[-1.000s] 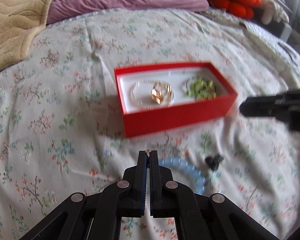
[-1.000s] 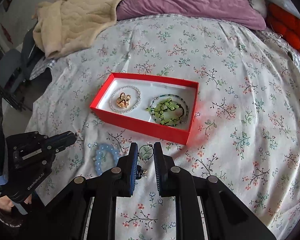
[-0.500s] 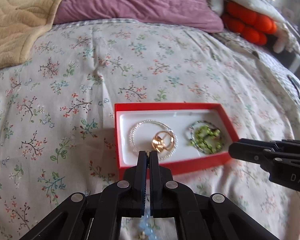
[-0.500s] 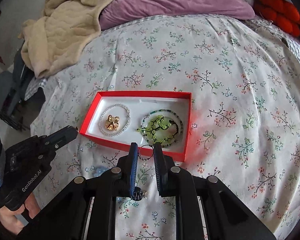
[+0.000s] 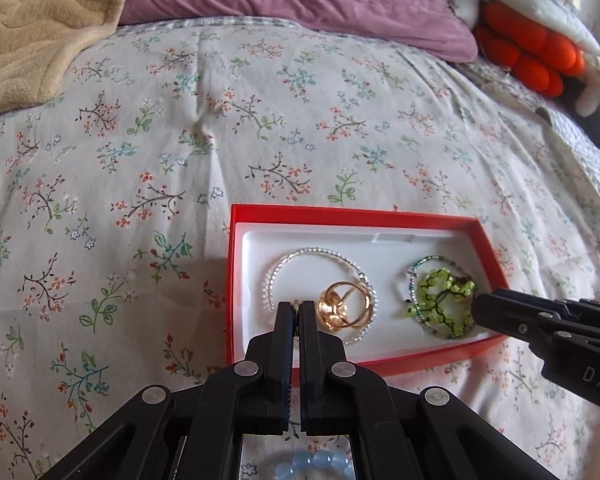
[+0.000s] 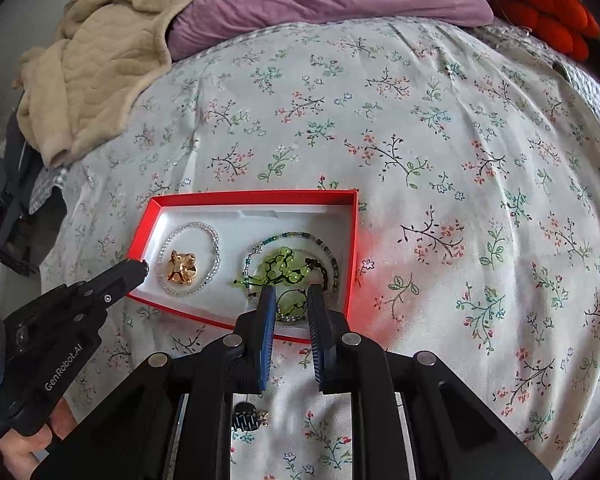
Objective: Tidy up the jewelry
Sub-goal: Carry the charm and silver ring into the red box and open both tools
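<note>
1. Red box (image 5: 308, 362), open, white-lined, lies flat on the bedspread.
2. Clear bead bracelet (image 5: 300, 254) and gold ring (image 5: 342, 312) lie in its left half.
3. Green bead piece (image 6: 284, 268) inside a dark beaded loop fills the right half.
4. Blue beads (image 5: 312, 465) lie outside the box.

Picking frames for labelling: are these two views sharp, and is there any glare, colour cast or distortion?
Left wrist view: sharp, with fisheye bending at the edges; the gold ring glints. Right wrist view: sharp too, with dark rounded corners; a red glow spills from the red box onto the floral bedspread beside it.
</note>
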A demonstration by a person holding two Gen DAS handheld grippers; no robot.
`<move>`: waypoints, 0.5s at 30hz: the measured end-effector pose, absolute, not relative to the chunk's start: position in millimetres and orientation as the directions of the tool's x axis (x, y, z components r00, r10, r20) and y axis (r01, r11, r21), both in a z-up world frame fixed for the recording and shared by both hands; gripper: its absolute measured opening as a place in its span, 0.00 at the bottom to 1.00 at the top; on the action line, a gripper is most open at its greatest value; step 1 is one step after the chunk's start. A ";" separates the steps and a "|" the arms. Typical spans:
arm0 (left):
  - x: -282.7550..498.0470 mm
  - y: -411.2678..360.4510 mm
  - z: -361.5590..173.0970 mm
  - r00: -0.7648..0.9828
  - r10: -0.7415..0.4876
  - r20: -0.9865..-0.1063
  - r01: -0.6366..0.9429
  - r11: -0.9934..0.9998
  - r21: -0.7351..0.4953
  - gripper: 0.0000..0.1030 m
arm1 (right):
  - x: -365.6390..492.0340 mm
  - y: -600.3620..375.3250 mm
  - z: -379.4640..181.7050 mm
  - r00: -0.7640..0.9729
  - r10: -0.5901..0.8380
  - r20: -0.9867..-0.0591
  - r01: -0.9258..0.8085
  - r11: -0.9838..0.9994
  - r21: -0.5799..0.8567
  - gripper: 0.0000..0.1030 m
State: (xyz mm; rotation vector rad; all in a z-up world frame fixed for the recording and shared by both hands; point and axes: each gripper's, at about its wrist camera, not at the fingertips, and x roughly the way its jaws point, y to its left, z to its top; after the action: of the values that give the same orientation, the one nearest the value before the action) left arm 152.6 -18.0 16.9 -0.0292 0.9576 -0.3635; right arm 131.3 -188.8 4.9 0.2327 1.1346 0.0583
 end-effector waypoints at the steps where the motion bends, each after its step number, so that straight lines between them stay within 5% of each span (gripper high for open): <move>1: 153.0 -17.9 16.6 0.518 -0.315 -0.795 0.291 0.939 -0.183 0.00 | 131.1 -190.0 4.9 0.427 0.159 -0.890 0.077 0.975 0.211 0.17; 2: 152.8 -17.7 16.8 0.516 -0.316 -0.796 0.293 0.938 -0.183 0.03 | 131.3 -190.6 5.0 0.427 0.155 -0.891 0.079 0.975 0.207 0.18; 6: 150.2 -15.5 19.4 0.519 -0.320 -0.792 0.298 0.937 -0.183 0.41 | 133.0 -192.4 5.7 0.412 0.160 -0.897 0.068 0.976 0.206 0.23; 15: 133.8 -8.0 35.9 0.534 -0.327 -0.780 0.314 0.933 -0.177 0.70 | 121.0 -191.6 19.7 0.425 0.175 -0.888 0.042 0.976 0.212 0.48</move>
State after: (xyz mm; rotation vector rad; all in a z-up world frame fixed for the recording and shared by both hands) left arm 133.8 -8.0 35.9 -0.0153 0.9326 -0.3824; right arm 121.0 -191.6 19.7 0.2149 1.1315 0.0836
